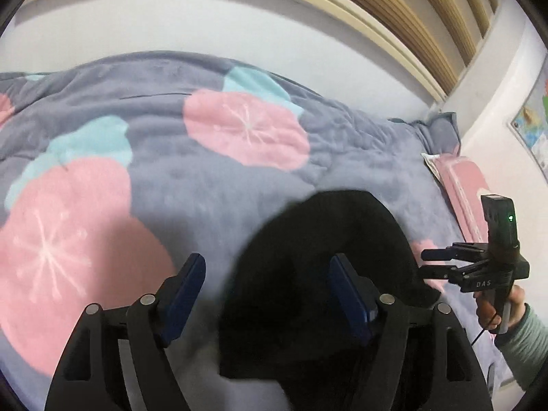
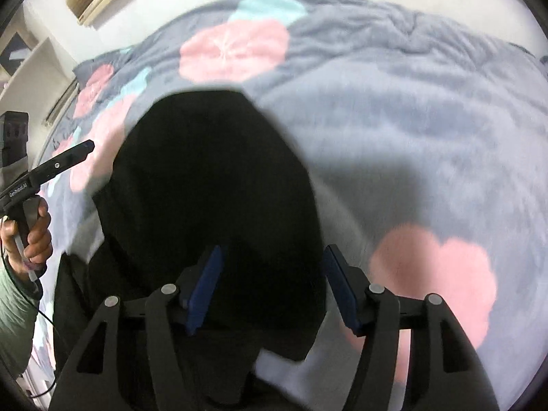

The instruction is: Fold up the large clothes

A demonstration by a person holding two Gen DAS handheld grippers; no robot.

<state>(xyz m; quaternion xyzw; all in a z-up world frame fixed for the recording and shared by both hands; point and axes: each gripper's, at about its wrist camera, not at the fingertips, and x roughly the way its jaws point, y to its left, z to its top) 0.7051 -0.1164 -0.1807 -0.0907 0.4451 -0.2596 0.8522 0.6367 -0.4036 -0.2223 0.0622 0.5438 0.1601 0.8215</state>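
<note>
A black garment [image 1: 318, 274] lies bunched on the grey bed cover and also shows in the right wrist view [image 2: 212, 191]. My left gripper [image 1: 267, 294] is open above it, with the cloth's left edge between the blue pads. My right gripper [image 2: 270, 284] is open over the garment's near right part and holds nothing. The right gripper shows from the side in the left wrist view [image 1: 431, 263], with its fingers apart at the garment's right edge. The left gripper shows at the left of the right wrist view [image 2: 78, 150].
The bed cover [image 1: 164, 144] is grey with pink and teal flower patches. A pink pillow [image 1: 465, 188] lies at the right by the white wall. A slatted wooden bunk frame [image 1: 394, 7] runs overhead. Shelves [image 2: 30, 65] stand at the left.
</note>
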